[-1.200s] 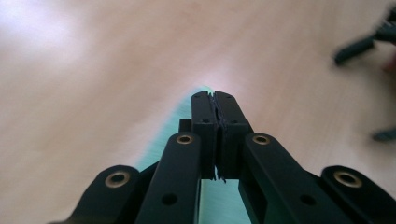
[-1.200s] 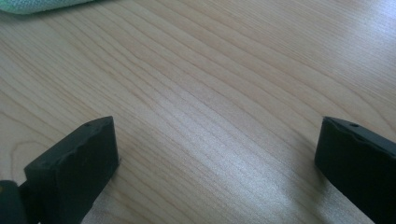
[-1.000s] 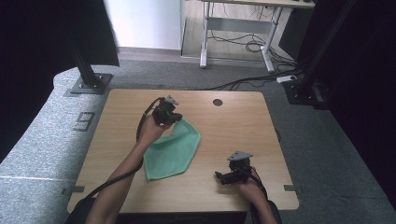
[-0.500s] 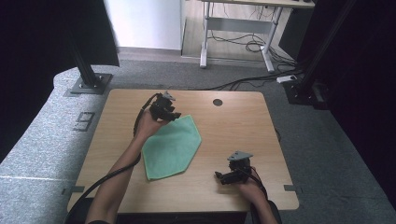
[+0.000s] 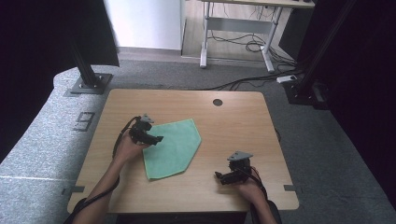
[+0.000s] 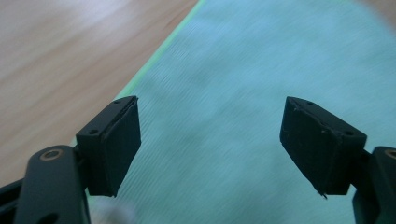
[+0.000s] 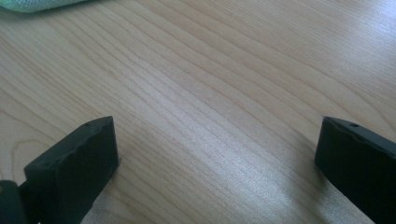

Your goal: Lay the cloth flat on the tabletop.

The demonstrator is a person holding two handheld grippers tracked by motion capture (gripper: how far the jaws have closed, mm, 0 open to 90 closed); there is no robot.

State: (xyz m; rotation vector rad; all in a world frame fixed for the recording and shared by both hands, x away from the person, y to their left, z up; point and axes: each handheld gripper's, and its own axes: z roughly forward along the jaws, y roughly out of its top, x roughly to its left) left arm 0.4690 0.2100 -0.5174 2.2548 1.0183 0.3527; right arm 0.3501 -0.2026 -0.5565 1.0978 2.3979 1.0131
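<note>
A green cloth (image 5: 173, 148) lies flat on the wooden table (image 5: 233, 121), left of its middle. My left gripper (image 5: 158, 139) hangs over the cloth's left edge. Its jaws have just been opening and now stand wide apart in the left gripper view (image 6: 210, 140), with nothing between them. Below them are the cloth (image 6: 224, 74) and its pale green edge. My right gripper (image 5: 219, 177) rests near the table's front right, open (image 7: 217, 154) over bare wood. A corner of the cloth (image 7: 32, 3) shows at the top left of the right gripper view.
A round cable hole (image 5: 217, 102) sits near the table's far edge. Black stands (image 5: 88, 79) rise from the grey floor at the far left, and another black stand (image 5: 303, 88) at the far right. A desk frame with cables (image 5: 233, 37) stands farther back.
The left gripper has let go of the cloth's far corner and moved down and toward the person, along the cloth's left edge. The cloth now lies flat. The right gripper has stayed still.
</note>
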